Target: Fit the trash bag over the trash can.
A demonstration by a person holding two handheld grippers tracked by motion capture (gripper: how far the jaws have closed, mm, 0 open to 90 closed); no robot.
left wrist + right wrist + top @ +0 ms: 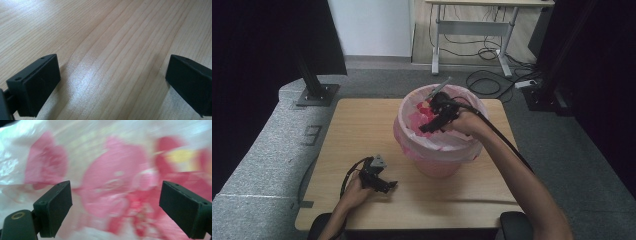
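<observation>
- Hovered right gripper (432,126) over pink bin (437,167) at mid-table, jaws spread wide, nothing between them.
- Faced white liner bag (22,162) with pink and red contents, blurred.
- Rested left gripper (388,186) on wooden table (105,50), jaws wide apart, empty.
- Judged drop into bin likely finished; nothing else waiting on tabletop.

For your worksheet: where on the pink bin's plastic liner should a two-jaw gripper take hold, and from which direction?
Probably the liner where it folds over the bin's rim, from above, jaws straddling that edge: there the thin film is doubled and exposed. The right gripper, jaws open and empty, hangs over the bin's mouth.
</observation>
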